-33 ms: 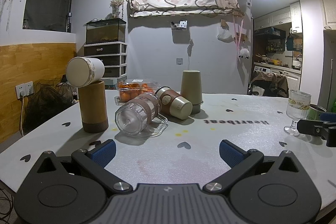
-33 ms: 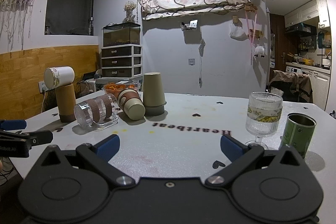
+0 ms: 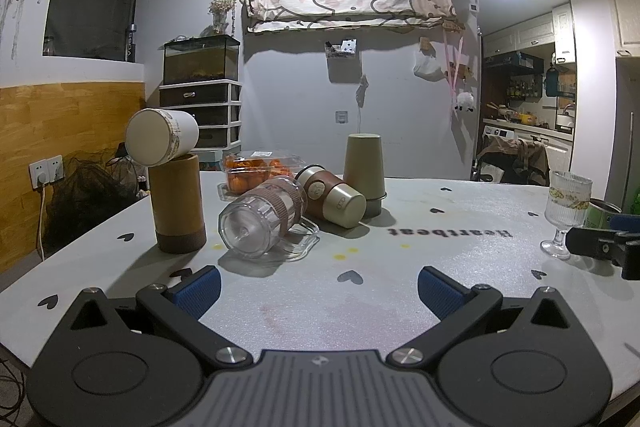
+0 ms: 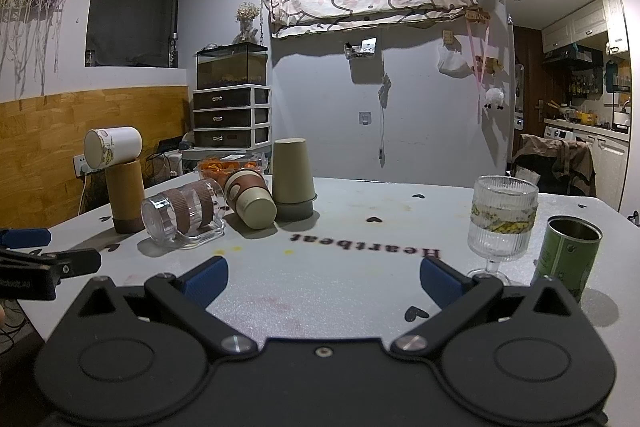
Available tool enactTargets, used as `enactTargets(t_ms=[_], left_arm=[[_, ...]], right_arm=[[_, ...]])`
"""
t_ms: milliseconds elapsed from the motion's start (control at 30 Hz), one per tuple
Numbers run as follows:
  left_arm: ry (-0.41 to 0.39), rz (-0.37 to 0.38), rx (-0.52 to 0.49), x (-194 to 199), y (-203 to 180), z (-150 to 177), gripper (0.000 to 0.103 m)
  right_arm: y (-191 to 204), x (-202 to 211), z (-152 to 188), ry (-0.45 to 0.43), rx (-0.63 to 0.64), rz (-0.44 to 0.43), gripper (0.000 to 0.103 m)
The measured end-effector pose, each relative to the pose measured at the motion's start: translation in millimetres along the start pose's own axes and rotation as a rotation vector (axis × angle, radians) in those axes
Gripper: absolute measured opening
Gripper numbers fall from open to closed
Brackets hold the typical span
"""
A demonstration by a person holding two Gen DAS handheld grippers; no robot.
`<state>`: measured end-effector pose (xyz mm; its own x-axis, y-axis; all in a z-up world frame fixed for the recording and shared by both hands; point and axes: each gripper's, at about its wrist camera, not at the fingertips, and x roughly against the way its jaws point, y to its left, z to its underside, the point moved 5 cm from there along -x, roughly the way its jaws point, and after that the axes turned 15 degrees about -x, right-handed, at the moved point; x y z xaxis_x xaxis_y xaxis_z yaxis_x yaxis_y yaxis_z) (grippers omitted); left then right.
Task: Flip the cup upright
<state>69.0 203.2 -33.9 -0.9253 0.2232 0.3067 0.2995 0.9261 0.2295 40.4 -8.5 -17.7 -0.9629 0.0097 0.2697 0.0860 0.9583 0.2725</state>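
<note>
Hovering wide and empty, both hand-held grippers [image 3: 318,285] [image 4: 322,277] face the tipped glass cup [image 3: 262,219] beside the brown canister [image 3: 176,203], probably lining up.

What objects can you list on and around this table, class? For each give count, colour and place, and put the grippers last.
Tall tube: 1, brown, upright, table's left.
White cup: 1, on its side atop the tube.
Clear jug: 1, brown bands, lying on its side.
Coffee cup: 1, brown and cream, lying down.
Olive cup: 1, upside down.
Fruit box: 1, clear, orange contents, behind the jug.
Ribbed goblet: 1, clear, upright, right.
Tin can: 1, green, open, beside the goblet.
Left gripper: open.
Right gripper: open.
</note>
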Motion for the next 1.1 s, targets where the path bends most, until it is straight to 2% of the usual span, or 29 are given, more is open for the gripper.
enactTargets(t_ms=[400,633,767,967,1100], left_arm=[[-0.051,-0.004,0.003,-7,1,-13,0.103],[-0.066,-0.013,0.034,-34,1,-46,0.103],[-0.05,-0.038,0.09,-61,2,-70,0.103],[0.047,0.009,0.26,-121,4,-97,0.103],[0.094,-0.005,0.305,-165,-5,-108,0.102]], right_arm=[[1,15,-1,-0.025,-0.003,-0.003,0.103],[3,25,0,-0.045,-0.005,-0.022,0.103],[1,29,1,-0.054,-0.012,-0.026,0.103],[-8,34,3,-0.053,-0.035,-0.021,0.103],[-13,36,5,-0.048,-0.042,-0.016,0.103]])
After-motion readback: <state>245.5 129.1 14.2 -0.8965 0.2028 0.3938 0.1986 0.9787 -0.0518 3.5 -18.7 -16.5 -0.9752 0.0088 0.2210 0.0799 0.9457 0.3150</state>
